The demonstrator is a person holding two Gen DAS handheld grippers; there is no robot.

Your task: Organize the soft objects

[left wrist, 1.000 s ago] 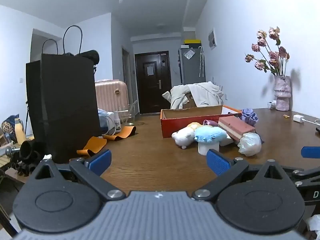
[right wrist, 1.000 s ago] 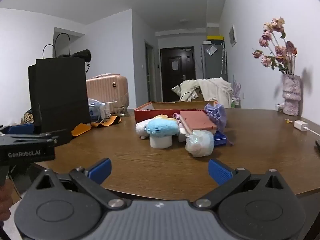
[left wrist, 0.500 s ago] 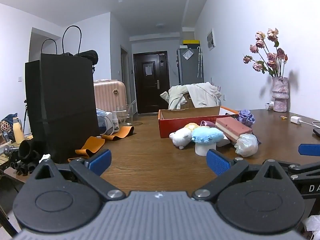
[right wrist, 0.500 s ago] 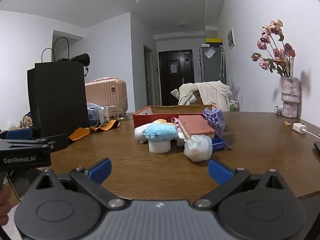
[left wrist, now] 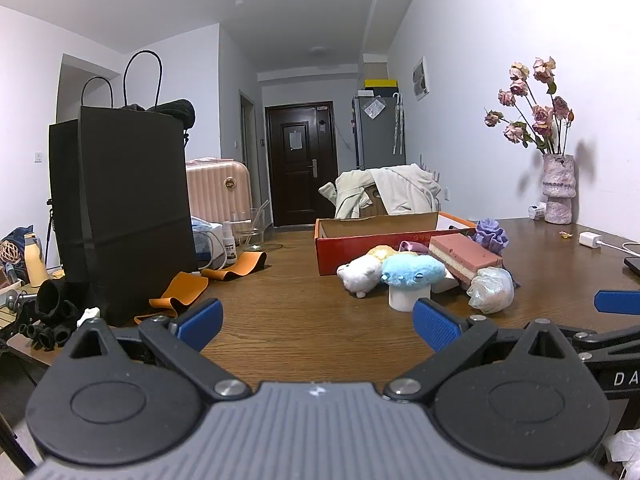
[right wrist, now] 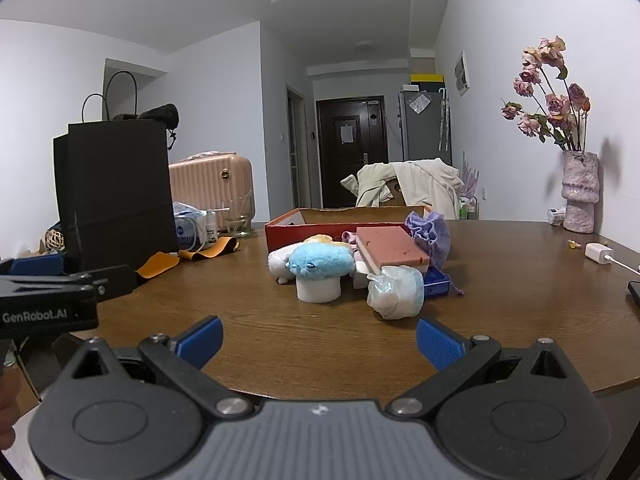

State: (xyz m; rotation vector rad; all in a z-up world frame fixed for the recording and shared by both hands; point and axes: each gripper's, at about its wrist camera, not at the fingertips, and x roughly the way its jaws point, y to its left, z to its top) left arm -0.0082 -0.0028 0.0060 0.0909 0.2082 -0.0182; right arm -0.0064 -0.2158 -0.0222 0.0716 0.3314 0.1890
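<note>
A heap of soft things lies on the wooden table (right wrist: 520, 280) in front of an open red box (right wrist: 288, 230) (left wrist: 360, 246): a blue plush mushroom (right wrist: 320, 266) (left wrist: 412, 274), a white plush animal (left wrist: 360, 274), a pink sponge block (right wrist: 390, 246) (left wrist: 464, 258), a purple cloth bundle (right wrist: 428, 230) (left wrist: 492, 234) and a crumpled clear bag (right wrist: 396, 292) (left wrist: 490, 290). My left gripper (left wrist: 318, 322) is open and empty, near the table's front edge. My right gripper (right wrist: 318, 340) is open and empty, short of the heap.
A tall black paper bag (left wrist: 120, 208) stands at the table's left, with orange bands (left wrist: 188, 290) beside it. A vase of dried roses (right wrist: 578, 196) stands at the far right by the wall. A white charger (right wrist: 598, 250) lies right. A pink suitcase (right wrist: 212, 192) is behind.
Both grippers have drawn back a little from the heap and lifted slightly; the objects look smaller. Both stay open. Nothing on the table has moved.
</note>
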